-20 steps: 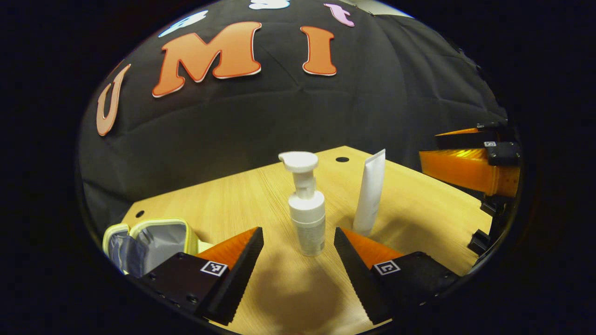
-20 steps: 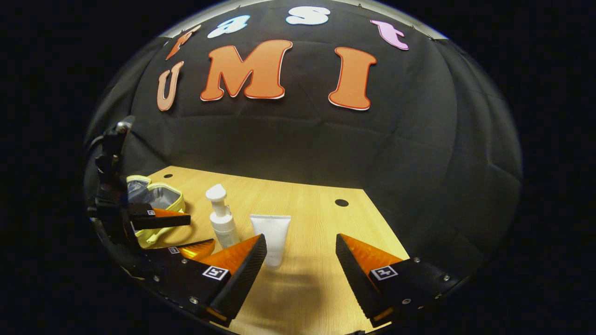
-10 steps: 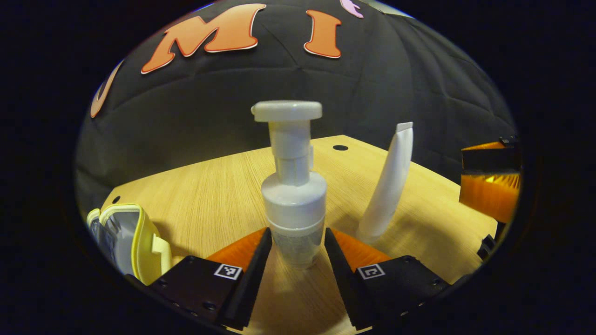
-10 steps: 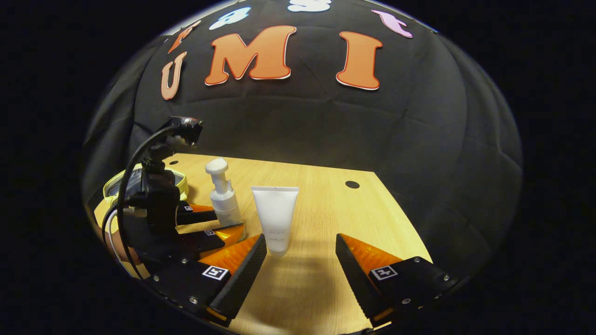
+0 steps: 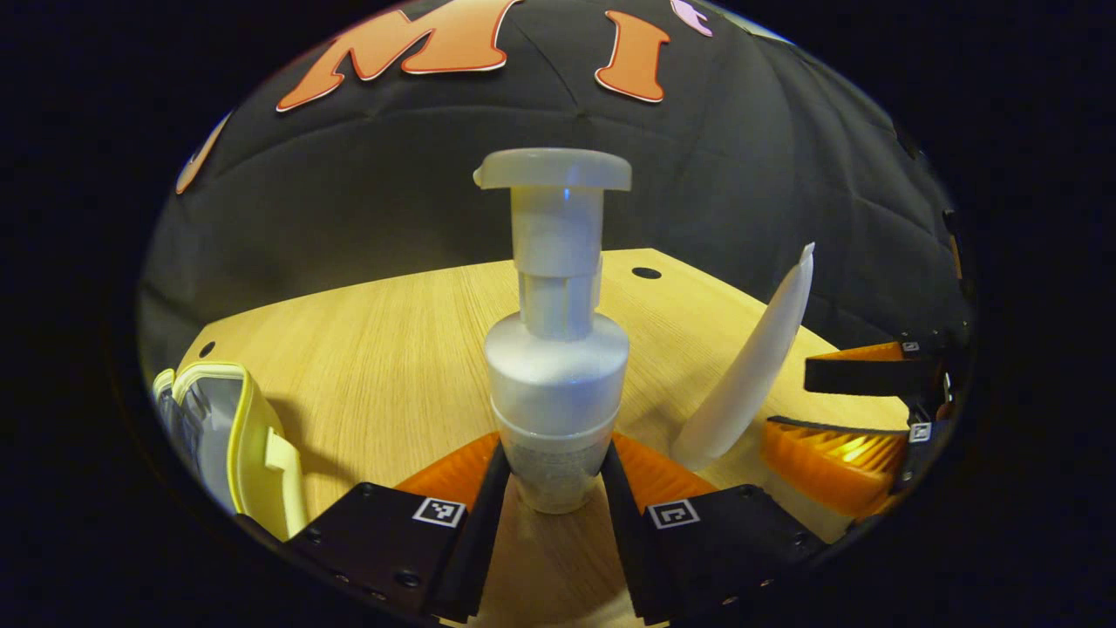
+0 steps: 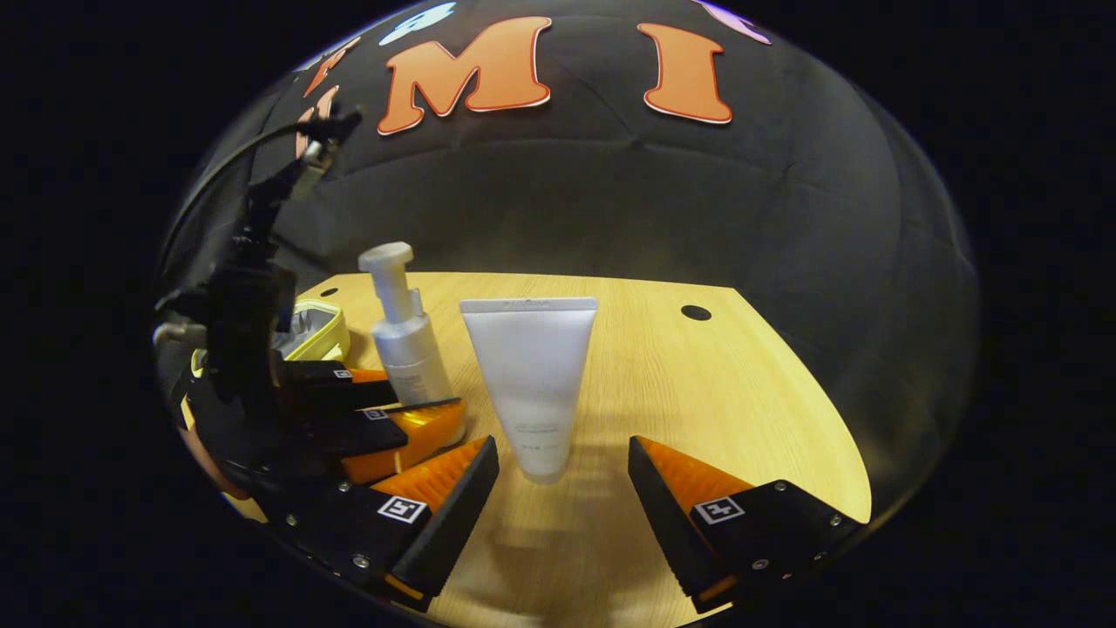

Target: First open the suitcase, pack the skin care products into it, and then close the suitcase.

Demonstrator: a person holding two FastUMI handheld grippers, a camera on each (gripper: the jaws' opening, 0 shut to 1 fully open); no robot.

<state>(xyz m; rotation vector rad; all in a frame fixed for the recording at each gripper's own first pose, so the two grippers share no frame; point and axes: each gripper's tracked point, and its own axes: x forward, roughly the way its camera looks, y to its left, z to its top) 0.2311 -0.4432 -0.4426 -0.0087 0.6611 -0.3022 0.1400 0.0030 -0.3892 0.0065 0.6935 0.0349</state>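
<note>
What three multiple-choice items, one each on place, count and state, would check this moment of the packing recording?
1. Where does the tube stand relative to the right gripper?
A. Just ahead of its open fingers
B. Inside the suitcase
C. Lying flat behind the bottle

2. How many skin care products stand on the table?
A. One
B. Two
C. Four

3. What is the state of the left gripper?
A. Wide open, away from everything
B. Shut on the tube
C. Shut on the bottle

Answers:
1 A: in the right gripper view the tube stands upright, cap down, just ahead of the gap between the spread fingers.
2 B: only the bottle and the tube stand there; the suitcase lies open beside them.
3 C: in the left gripper view both fingers press on the bottle's lower body.
</note>
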